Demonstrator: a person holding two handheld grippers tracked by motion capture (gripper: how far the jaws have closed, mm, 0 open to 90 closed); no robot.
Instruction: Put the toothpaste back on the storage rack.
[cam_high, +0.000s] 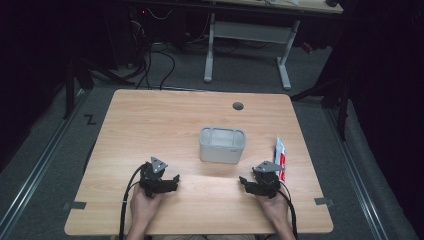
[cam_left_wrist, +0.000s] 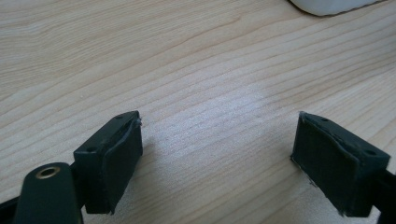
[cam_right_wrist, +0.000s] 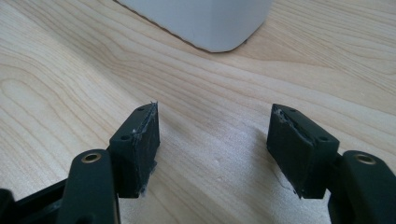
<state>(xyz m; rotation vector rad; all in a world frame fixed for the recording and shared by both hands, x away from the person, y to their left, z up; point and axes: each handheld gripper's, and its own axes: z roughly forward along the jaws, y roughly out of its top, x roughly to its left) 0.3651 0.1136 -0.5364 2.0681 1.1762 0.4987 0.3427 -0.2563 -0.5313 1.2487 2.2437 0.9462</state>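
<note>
Resting low on the pale wooden surface (cam_high: 150, 120), both tongs, left (cam_high: 172, 181) and right (cam_high: 245, 182), gape empty, flanking the grey plastic bin (cam_high: 222, 145); a red-and-white tube (cam_high: 280, 156), probably toothpaste, waits beside the right.

The high view looks forward and down from the person's side onto the whole wooden table (cam_high: 150, 125), with the grey bin (cam_high: 222, 145) near its middle. The left gripper view skims the tabletop closely, the bin's corner (cam_left_wrist: 327, 5) at its upper right edge. The right gripper view sits equally low and nearer the bin (cam_right_wrist: 205, 23), ahead of it
</note>
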